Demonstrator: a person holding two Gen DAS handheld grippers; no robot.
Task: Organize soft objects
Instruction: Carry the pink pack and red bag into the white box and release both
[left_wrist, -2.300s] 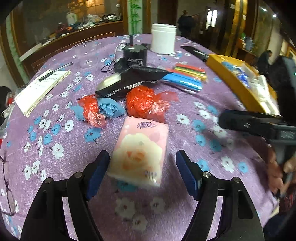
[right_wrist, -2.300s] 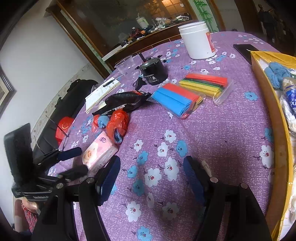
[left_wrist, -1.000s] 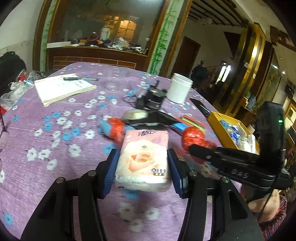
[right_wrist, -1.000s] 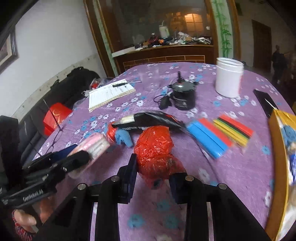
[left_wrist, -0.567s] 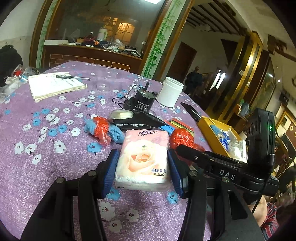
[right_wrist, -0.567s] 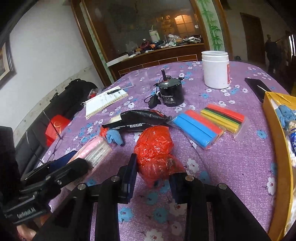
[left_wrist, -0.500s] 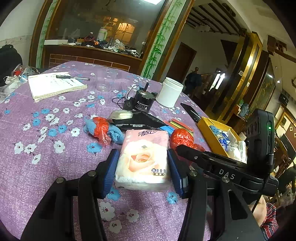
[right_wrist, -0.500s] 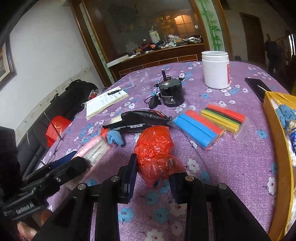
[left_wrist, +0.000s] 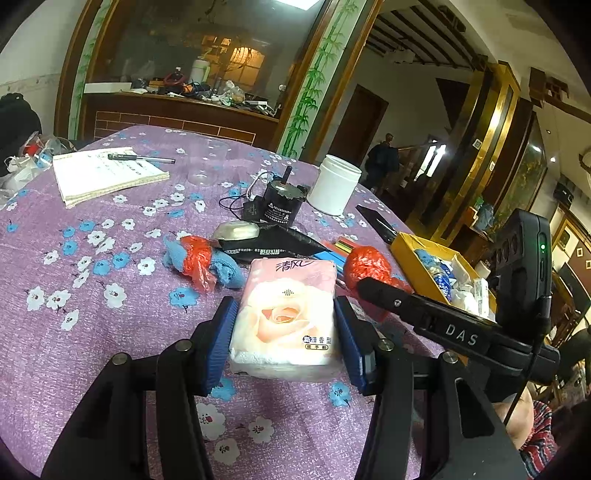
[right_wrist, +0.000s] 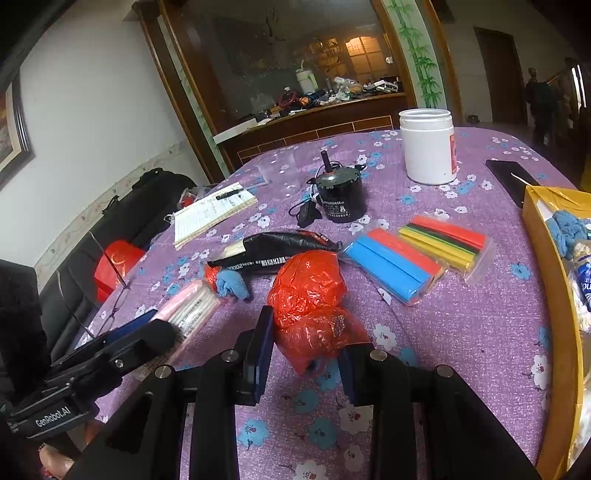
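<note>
Tissues (left_wrist: 284, 314) sit clamped in my left gripper (left_wrist: 285, 332), red bag (right_wrist: 314, 306) pinched in my right gripper (right_wrist: 304, 354), both lifted above the table (left_wrist: 110, 332). Yellow box (left_wrist: 413, 266) at two o'clock already holds soft things; I judge these two go there next, while the blue cloth bundle (left_wrist: 201, 258) at eleven o'clock is left.

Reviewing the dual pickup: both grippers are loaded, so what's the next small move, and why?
Probably carry both loads toward the yellow box on the right. The left gripper is shut on the tissue pack, the right gripper on the red plastic bag bundle, and the box already holds soft items like the blue cloth.
</note>
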